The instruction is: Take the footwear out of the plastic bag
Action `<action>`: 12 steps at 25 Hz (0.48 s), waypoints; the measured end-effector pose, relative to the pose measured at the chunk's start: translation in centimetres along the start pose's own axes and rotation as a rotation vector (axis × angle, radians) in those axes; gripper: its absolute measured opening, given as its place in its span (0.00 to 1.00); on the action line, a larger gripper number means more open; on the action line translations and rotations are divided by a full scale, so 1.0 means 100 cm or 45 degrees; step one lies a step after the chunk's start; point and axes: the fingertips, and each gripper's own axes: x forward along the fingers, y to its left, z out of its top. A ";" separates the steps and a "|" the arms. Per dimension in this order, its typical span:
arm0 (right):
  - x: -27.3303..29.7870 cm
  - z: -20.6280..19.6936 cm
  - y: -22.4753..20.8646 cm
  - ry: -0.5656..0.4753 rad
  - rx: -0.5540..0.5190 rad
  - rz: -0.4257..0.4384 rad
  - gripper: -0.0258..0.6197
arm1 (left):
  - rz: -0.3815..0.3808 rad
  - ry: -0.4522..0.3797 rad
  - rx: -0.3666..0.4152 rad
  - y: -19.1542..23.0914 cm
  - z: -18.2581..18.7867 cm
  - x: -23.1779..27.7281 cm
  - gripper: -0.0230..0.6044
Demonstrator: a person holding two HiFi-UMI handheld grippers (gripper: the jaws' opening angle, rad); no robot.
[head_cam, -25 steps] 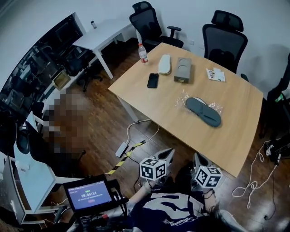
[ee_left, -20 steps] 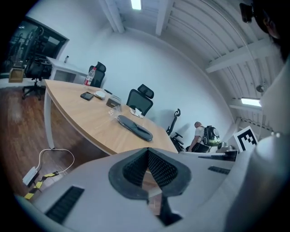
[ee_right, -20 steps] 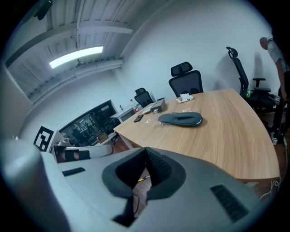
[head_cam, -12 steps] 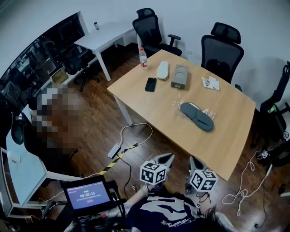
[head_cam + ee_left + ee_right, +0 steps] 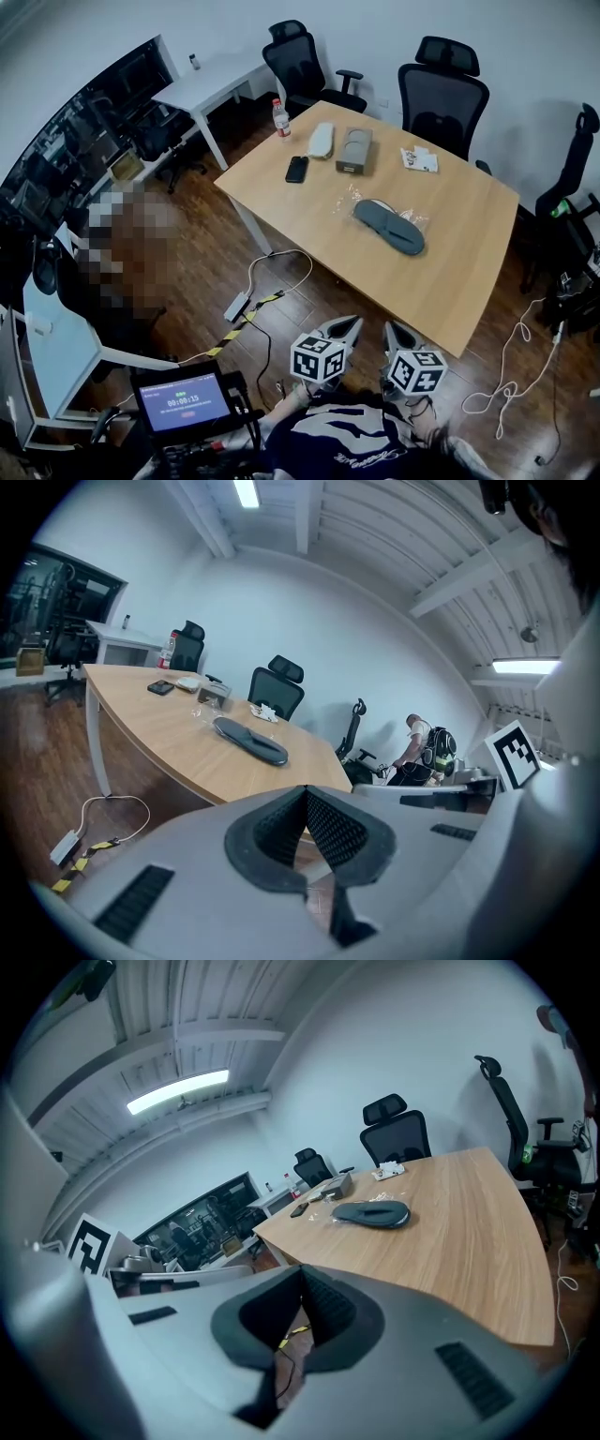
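moved: left gripper [image 5: 344, 327] and right gripper [image 5: 397, 334] nearer the table [image 5: 466, 273]
jaws: both closed, empty
slipper [image 5: 389, 227]: in plastic bag [image 5: 353, 196], out of reach

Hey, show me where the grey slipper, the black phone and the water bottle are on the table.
grey slipper [image 5: 389, 227], head view, middle of its length.
black phone [image 5: 296, 169], head view, centre of its face.
water bottle [image 5: 279, 120], head view, middle of its body.

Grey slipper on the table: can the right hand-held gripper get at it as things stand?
Likely not yet: the right hand-held gripper sits shut, short of the table's near edge, far from the grey slipper. Only bare tabletop lies between.
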 end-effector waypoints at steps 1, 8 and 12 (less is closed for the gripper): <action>-0.004 -0.001 -0.001 -0.001 0.002 0.009 0.02 | 0.007 0.000 -0.004 -0.004 -0.002 -0.001 0.04; -0.028 -0.011 -0.004 0.016 -0.018 0.078 0.02 | 0.067 -0.016 -0.037 -0.027 -0.020 -0.005 0.04; -0.040 -0.019 -0.005 0.025 -0.028 0.099 0.02 | 0.075 -0.020 -0.047 -0.040 -0.029 -0.007 0.04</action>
